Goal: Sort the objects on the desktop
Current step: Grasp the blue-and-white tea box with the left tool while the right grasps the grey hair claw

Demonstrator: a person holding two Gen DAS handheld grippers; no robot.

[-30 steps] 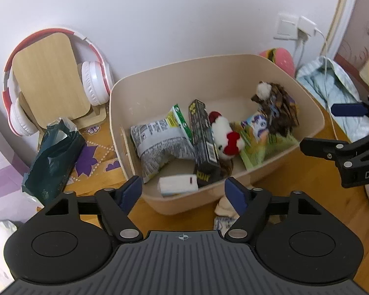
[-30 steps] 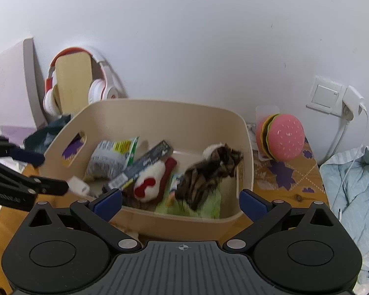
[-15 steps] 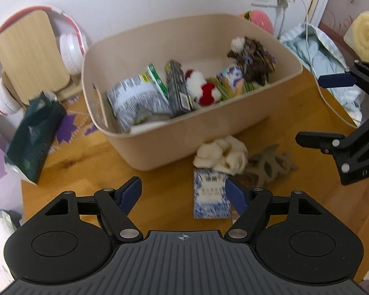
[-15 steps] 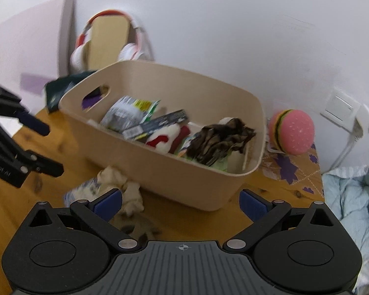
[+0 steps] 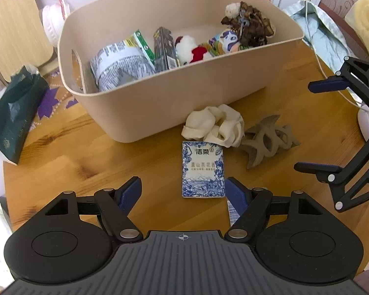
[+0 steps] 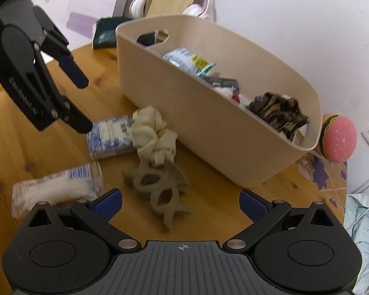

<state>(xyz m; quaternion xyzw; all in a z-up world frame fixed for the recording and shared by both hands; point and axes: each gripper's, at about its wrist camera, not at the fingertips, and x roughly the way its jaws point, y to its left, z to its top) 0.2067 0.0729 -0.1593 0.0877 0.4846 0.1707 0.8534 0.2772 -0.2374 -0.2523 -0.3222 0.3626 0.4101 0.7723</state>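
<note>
Left wrist view: the left gripper (image 5: pixel 183 191) has its jaws spread wide with nothing between the pads, poised over the wooden table (image 5: pixel 61 162). Just ahead of it, nearer its right finger, lies a blue-and-white tissue pack (image 5: pixel 203 169), flat on the table and apart from both pads. Directly beyond the pack, touching its far edge, sits a cream scrunchie (image 5: pixel 214 125); to the right of that lies a taupe hair claw (image 5: pixel 265 142), touching the scrunchie. Farther ahead stands the beige bin (image 5: pixel 196 93), holding a crumpled snack bag (image 5: pixel 120 64), a dark carton (image 5: pixel 165 49), a white-and-red plush (image 5: pixel 190 50) and a brown patterned scrunchie (image 5: pixel 248 28). At far right the right gripper (image 5: pixel 317 125) enters, its jaws likewise apart and empty. To the left of the bin lies a dark green pouch (image 5: pixel 12 113); behind it, headphones (image 5: pixel 53 22) hang on a wooden stand (image 5: pixel 14 32). Right wrist view: the right gripper (image 6: pixel 180 202) is open, and the hair claw (image 6: pixel 160 191) lies on the table between and just ahead of its fingers, with neither pad pressing it. Beyond the claw is the scrunchie (image 6: pixel 152 132), then the tissue pack (image 6: pixel 110 136) to the left. A clear-wrapped white packet (image 6: pixel 56 189) lies just left of the left finger. The left gripper (image 6: pixel 83 103) hangs at upper left above the tissue pack. The bin (image 6: pixel 209 127) stands ahead and to the right, with a pink burger-shaped toy (image 6: pixel 339 137) past its far end.
</note>
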